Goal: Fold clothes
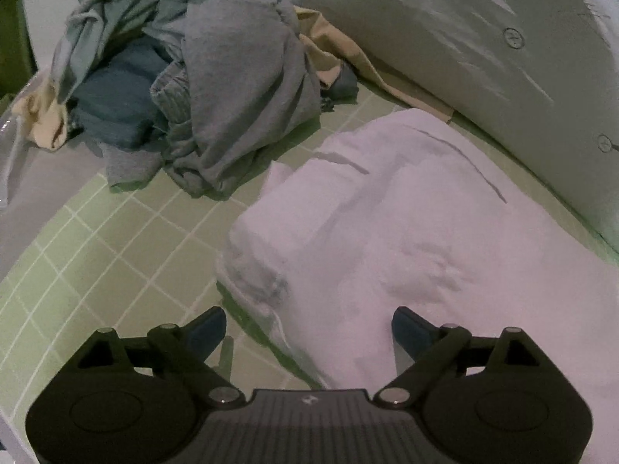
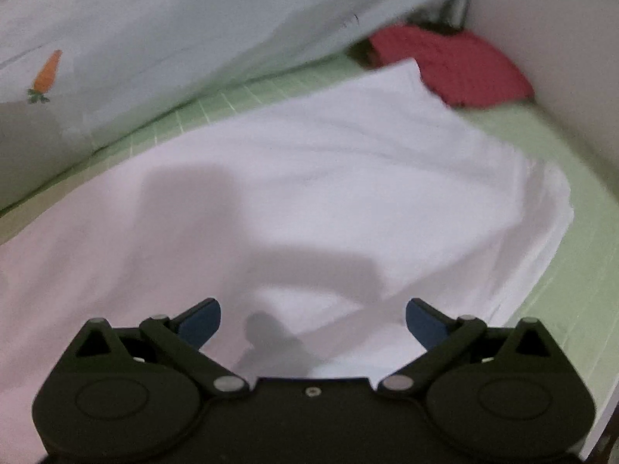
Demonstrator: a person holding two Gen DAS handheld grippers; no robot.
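Nearest to us, the left gripper (image 1: 309, 326) and the right gripper (image 2: 313, 321) both hold their fingers wide apart with nothing between them, poised over the white garment (image 1: 406, 239), which lies on the green checked sheet (image 1: 127, 239) in what we judge to be a partly folded state, its layered edges (image 2: 549, 216) stacked at one end. Farther off, we see a red folded item (image 2: 460, 65) near the wall and an unfolded heap of grey and blue clothes (image 1: 201, 89), so most of the task remains.
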